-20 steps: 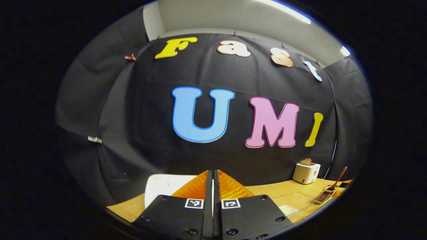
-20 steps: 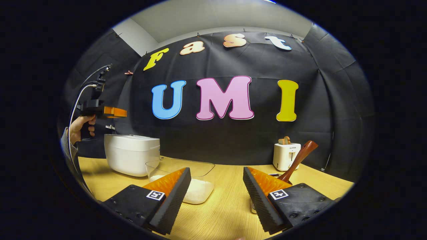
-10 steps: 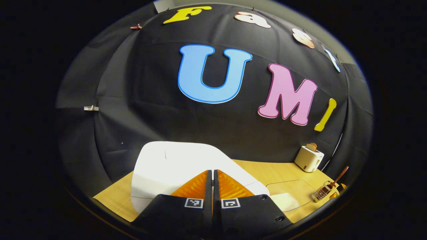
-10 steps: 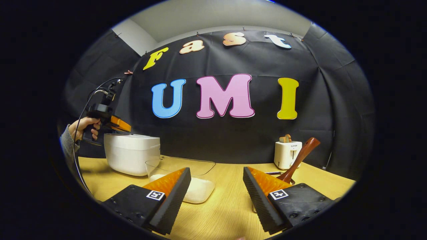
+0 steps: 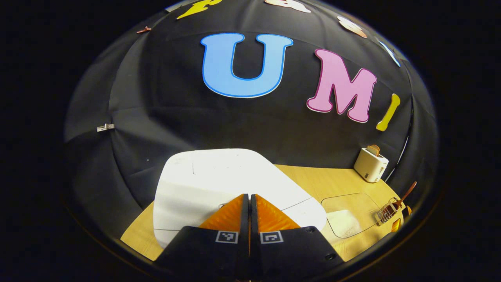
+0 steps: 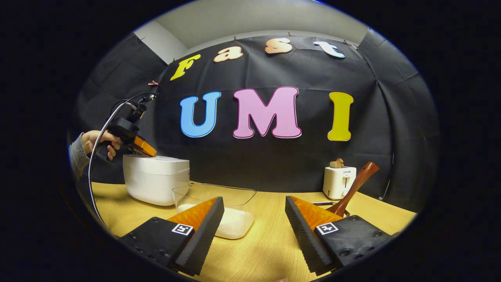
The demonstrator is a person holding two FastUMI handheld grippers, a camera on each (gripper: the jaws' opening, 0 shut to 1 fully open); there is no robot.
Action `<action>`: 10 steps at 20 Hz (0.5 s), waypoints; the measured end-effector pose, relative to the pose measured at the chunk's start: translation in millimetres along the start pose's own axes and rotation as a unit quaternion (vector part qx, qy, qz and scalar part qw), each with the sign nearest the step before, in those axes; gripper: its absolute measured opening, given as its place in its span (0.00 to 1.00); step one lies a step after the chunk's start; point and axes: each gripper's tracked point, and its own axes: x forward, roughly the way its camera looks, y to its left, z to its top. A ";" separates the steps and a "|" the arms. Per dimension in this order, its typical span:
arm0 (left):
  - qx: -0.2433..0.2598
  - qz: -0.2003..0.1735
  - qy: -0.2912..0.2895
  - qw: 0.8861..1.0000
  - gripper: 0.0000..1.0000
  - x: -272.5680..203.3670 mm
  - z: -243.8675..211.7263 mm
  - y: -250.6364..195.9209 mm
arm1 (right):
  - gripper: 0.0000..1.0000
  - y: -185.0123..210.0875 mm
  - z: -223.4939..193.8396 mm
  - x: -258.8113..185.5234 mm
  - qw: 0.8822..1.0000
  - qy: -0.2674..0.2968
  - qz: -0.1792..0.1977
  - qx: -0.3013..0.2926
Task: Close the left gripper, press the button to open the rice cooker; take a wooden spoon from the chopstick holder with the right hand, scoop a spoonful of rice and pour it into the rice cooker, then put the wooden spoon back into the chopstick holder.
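Left gripper view: left gripper (image 5: 249, 197) has its two fingers pressed together with nothing between them, tips pointing down at the top of the white rice cooker (image 5: 219, 184). Tips sit right at the front part of the closed lid; can't tell if they touch it, and the button itself can't be made out. Cooker stands on the wooden table (image 5: 313, 182) against the black cloth wall. To the right of the cooker, a clear container (image 5: 348, 211) with white rice (image 5: 342, 223) at its near end. Further right, near the edge, the chopstick holder (image 5: 387, 211) with the wooden spoon (image 5: 407, 194) sticking up out of it, tilted. A white toaster (image 5: 370, 164) stands at the back by the wall, bread in its slot. Right gripper view: right gripper (image 6: 254, 211) is wide open, holding nothing, low over the table (image 6: 266, 243). The container (image 6: 219, 196) sits just behind its left finger, rice (image 6: 235, 225) in the bottom. The spoon (image 6: 354, 188) leans up from behind the right finger; the holder is mostly hidden there. Toaster (image 6: 339, 182) is behind the spoon. Far left, a hand (image 6: 98, 143) with a grey sleeve holds the left gripper (image 6: 145, 149), angled down, tips at the top front edge of the rice cooker (image 6: 156, 178), lid down.
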 end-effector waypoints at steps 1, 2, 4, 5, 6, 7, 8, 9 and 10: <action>0.003 0.002 0.003 1.000 0.07 0.8 1.4 0.3 | 0.98 0.5 0.7 -0.1 1.000 -0.001 0.001 0.001; 0.001 0.005 0.000 1.000 0.06 -1.1 4.0 1.1 | 0.98 0.7 1.5 -0.5 1.000 -0.002 0.002 0.002; -0.002 0.011 -0.031 0.999 0.06 -3.7 18.1 1.4 | 0.98 -0.6 3.7 -1.0 1.000 -0.006 0.001 -0.001; -0.004 0.015 -0.059 0.998 0.06 -5.5 31.0 1.3 | 0.98 -1.8 4.9 -1.2 1.000 -0.007 0.000 -0.002; -0.007 0.018 -0.089 0.996 0.06 -9.1 43.8 2.4 | 0.98 -2.5 5.5 -1.9 1.000 -0.008 -0.001 -0.003; -0.014 0.020 -0.116 0.993 0.06 -13.1 57.9 3.7 | 0.98 -3.6 5.7 -2.4 1.000 -0.008 -0.002 -0.003; -0.022 0.022 -0.137 0.990 0.04 -15.3 67.1 4.8 | 0.98 -5.3 6.4 -3.1 1.000 -0.009 -0.003 -0.004; -0.029 0.024 -0.156 0.987 0.06 -18.6 76.2 6.6 | 0.98 -8.2 8.1 -4.3 1.000 -0.010 -0.006 -0.006; -0.030 0.028 -0.175 0.984 0.06 -19.7 84.3 9.2 | 0.98 -11.8 9.6 -5.0 1.000 -0.012 -0.011 -0.008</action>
